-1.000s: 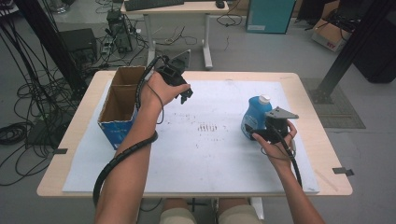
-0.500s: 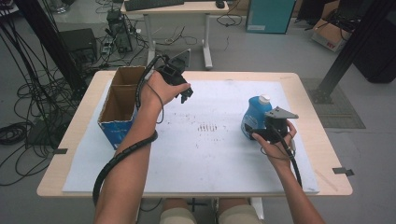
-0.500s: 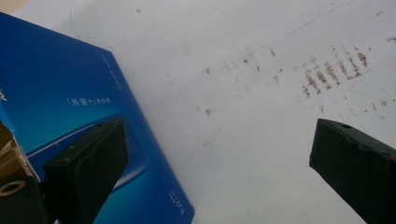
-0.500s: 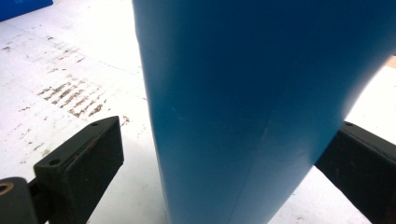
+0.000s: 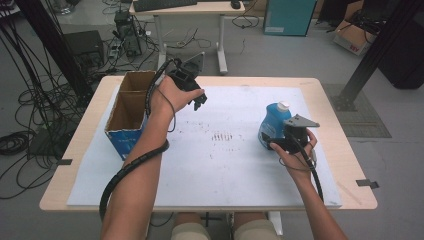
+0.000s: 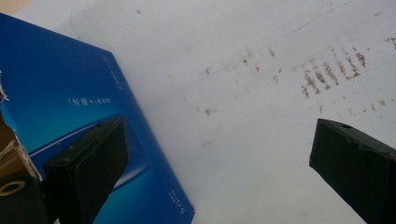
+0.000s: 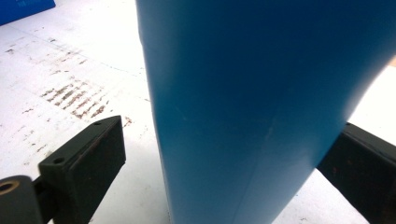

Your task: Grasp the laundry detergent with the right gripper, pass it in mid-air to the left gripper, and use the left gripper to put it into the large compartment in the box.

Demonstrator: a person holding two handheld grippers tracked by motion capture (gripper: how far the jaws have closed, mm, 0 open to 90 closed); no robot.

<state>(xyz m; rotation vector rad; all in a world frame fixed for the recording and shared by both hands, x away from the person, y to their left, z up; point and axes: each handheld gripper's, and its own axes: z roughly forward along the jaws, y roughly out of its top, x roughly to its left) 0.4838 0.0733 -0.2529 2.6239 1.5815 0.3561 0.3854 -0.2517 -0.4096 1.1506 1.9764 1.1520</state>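
The blue detergent bottle [image 5: 272, 124] with a white cap stands upright on the white sheet [image 5: 220, 165] at the right side of the table [image 5: 345, 150]. The right gripper [image 5: 274, 142] is positioned at the bottle, with its jaws spread wide to either side of the bottle body [image 7: 252, 107]; a gap shows between the left jaw and the bottle wall, so no grasp is made. The left gripper [image 5: 200, 102] is held above the sheet just beside the blue cardboard box [image 5: 125, 117], jaws released and wide apart, nothing between them. Brown scuff marks [image 5: 222, 136] lie on the sheet between the two grippers.
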